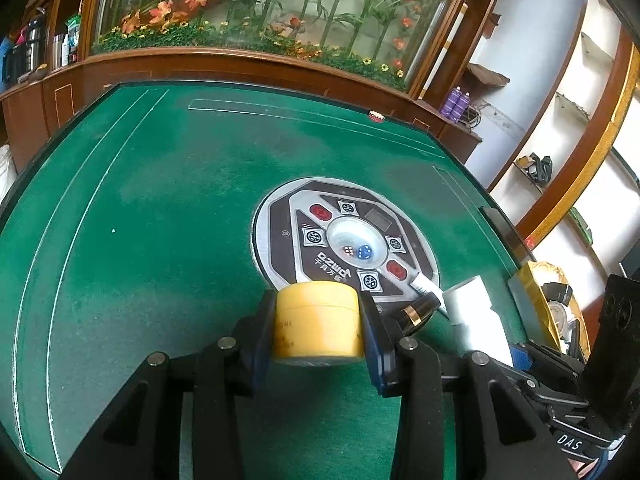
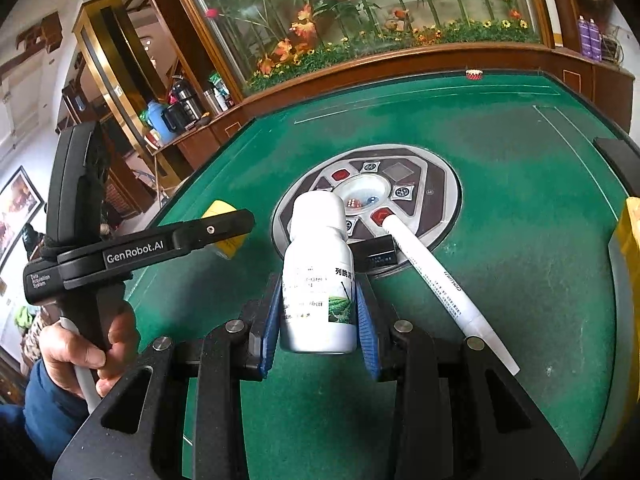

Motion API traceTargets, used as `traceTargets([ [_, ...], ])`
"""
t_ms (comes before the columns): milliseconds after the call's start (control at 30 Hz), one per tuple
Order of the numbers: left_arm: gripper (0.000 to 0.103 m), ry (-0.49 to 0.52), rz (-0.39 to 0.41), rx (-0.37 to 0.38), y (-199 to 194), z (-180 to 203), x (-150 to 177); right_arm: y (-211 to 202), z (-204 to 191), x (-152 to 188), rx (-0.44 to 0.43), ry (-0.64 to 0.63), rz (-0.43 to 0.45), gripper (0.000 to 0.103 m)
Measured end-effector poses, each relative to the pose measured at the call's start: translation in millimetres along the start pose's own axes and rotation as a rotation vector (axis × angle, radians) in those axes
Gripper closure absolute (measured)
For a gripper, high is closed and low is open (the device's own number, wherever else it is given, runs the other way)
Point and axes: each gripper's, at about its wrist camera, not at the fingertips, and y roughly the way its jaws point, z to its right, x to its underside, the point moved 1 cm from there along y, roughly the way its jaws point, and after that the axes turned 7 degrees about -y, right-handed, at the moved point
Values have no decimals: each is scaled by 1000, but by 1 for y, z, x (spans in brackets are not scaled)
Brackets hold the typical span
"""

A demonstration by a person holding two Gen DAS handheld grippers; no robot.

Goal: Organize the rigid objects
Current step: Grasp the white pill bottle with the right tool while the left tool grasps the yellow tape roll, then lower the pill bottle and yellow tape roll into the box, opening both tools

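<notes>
Yellow jar sits clamped between fingers of our left gripper, just above green felt table. White bottle held tight in our right gripper, near table's centre dice panel. White tube and small black item lie just beside bottle.

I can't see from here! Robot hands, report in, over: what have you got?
Left gripper shut on yellow jar. Right gripper shut on white bottle. White tube and small black item lie close beside the bottle.
</notes>
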Motion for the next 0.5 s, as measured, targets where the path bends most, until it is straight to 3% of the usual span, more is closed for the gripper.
traceTargets([
  [500, 63, 42, 9, 64, -12, 20, 5, -1, 9, -1, 53, 23, 3, 69],
])
